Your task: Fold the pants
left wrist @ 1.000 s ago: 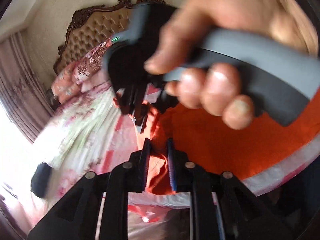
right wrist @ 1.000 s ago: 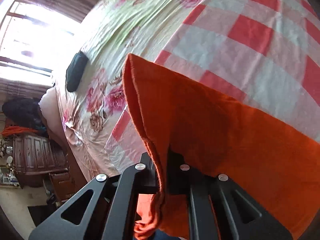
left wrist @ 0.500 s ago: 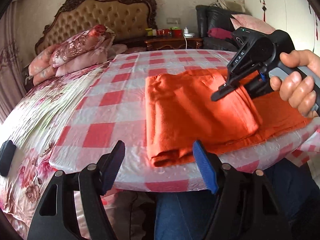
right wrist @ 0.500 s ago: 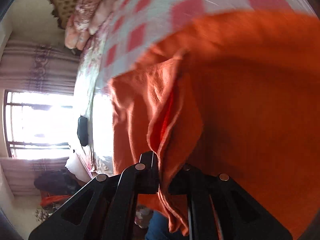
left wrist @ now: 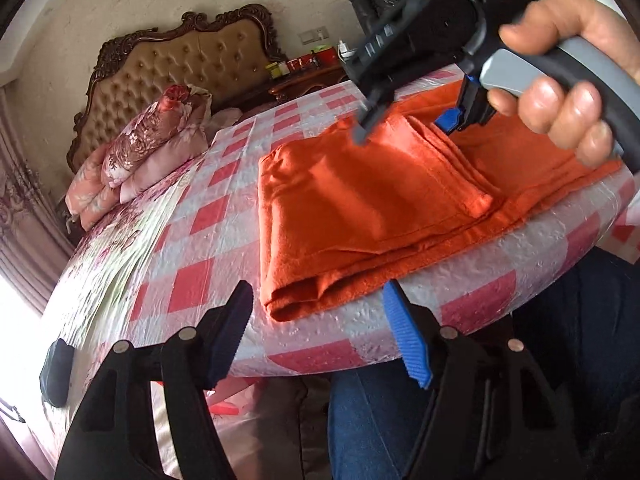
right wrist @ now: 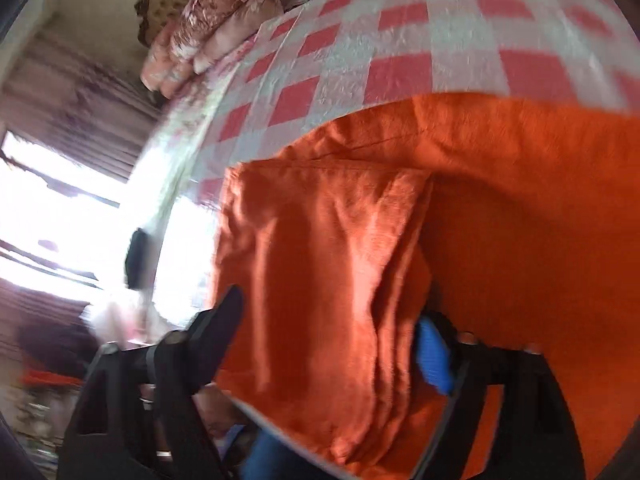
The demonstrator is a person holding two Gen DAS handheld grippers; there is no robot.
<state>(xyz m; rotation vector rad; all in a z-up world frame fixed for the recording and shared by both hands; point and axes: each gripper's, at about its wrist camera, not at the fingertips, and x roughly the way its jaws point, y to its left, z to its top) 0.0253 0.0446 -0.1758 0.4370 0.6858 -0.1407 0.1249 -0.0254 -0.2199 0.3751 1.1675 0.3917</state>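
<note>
The orange pants [left wrist: 360,200] lie folded on the checked bedspread [left wrist: 224,216], close to the bed's near edge. My left gripper [left wrist: 316,312] hovers just short of that edge, facing the folded corner. Its jaws stand wide, are closing slightly, and touch no cloth. A hand holds my right gripper [left wrist: 402,128] over the far part of the pants, pointing down at the upper layer's edge. In the right wrist view the upper folded layer [right wrist: 320,260] lies between the fingers of the right gripper [right wrist: 328,312]. Its jaws are opening and the pads are off the cloth.
Floral pillows [left wrist: 152,140] are stacked before a tufted headboard [left wrist: 180,64]. A dark object [left wrist: 56,372] lies on the bed's left side, near a bright window. A nightstand with small items [left wrist: 304,72] stands behind. The person's jeans-clad legs [left wrist: 372,420] are against the near bed edge.
Both grippers held orange cloth a second ago and have let go. The lifted part now lies folded over the rest. The left gripper drew back to the bed's edge.
</note>
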